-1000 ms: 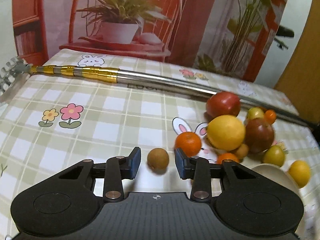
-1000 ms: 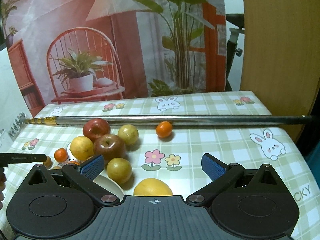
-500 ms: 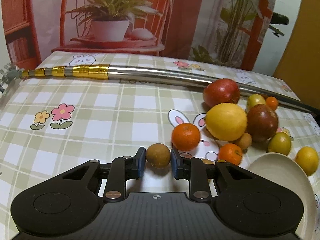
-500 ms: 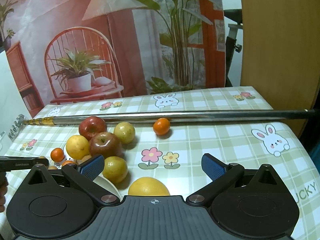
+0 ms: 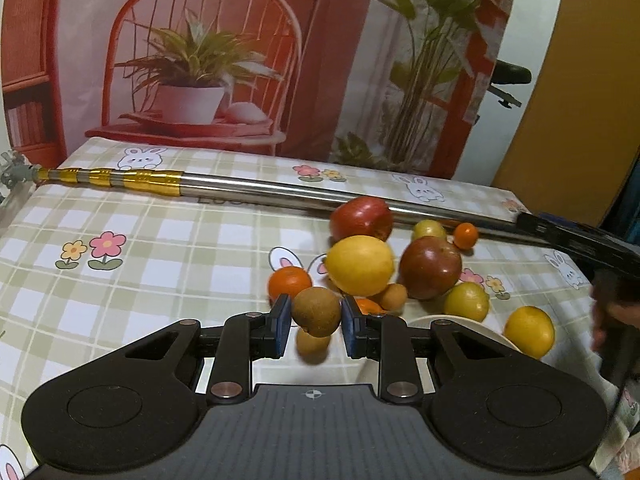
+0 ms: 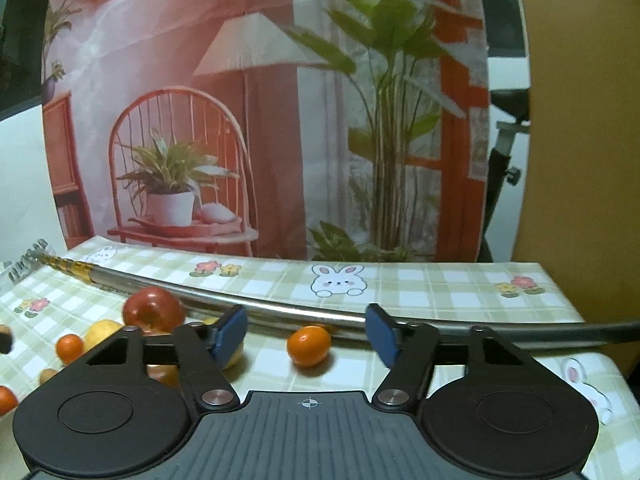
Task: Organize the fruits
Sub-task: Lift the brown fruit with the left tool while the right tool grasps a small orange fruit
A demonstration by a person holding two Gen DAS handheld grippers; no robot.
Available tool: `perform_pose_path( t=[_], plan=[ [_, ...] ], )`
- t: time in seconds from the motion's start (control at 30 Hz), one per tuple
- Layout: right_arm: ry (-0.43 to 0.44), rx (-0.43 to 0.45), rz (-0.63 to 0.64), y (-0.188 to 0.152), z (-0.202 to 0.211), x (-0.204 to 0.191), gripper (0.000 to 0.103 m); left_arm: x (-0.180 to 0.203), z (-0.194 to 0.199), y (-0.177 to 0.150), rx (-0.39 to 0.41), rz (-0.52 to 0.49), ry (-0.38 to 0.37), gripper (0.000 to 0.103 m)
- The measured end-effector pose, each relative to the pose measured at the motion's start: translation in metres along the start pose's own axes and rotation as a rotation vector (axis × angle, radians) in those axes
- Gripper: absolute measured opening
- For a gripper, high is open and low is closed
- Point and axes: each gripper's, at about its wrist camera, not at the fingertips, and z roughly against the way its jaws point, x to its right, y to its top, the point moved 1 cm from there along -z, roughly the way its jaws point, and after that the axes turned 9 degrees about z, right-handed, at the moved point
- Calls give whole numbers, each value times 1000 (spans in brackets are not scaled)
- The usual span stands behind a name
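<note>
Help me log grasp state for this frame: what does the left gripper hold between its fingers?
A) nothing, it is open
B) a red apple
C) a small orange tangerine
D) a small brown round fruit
D: in the left wrist view the left gripper has its blue pads pressed on either side of the small brown round fruit, which is lifted above the checked tablecloth.

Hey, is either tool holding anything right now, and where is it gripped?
The left tool holds a small brown round fruit, pinched at its two opposite sides between the blue pads. The right tool is open and holds nothing.
</note>
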Motion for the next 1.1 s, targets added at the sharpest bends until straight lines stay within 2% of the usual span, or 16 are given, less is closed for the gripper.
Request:
perform_pose_path(
  t=[0.13, 0.3, 0.5, 0.67, 0.87, 1.1],
  plan=[
    [37, -56, -15, -1, -34, 7, 49, 3, -3, -2, -5, 1, -5, 28],
    [64, -129, -36, -5, -66, 10, 46, 4, -4, -6, -10, -9, -6, 28],
    [75, -202, -105, -10, -94, 18, 42, 4, -5, -8, -20, -14, -14, 28],
    [121, -235, -176, -11, -104, 23, 39, 6, -7, -12, -32, -22, -20, 28],
    [139, -270, -211, -13, -106, 21, 36, 9, -8, -15, -41, -25, -27, 28],
    [151, -213, -259, -6, -66, 21, 36, 14, -5, -22, -55, -33, -39, 28]
  ],
)
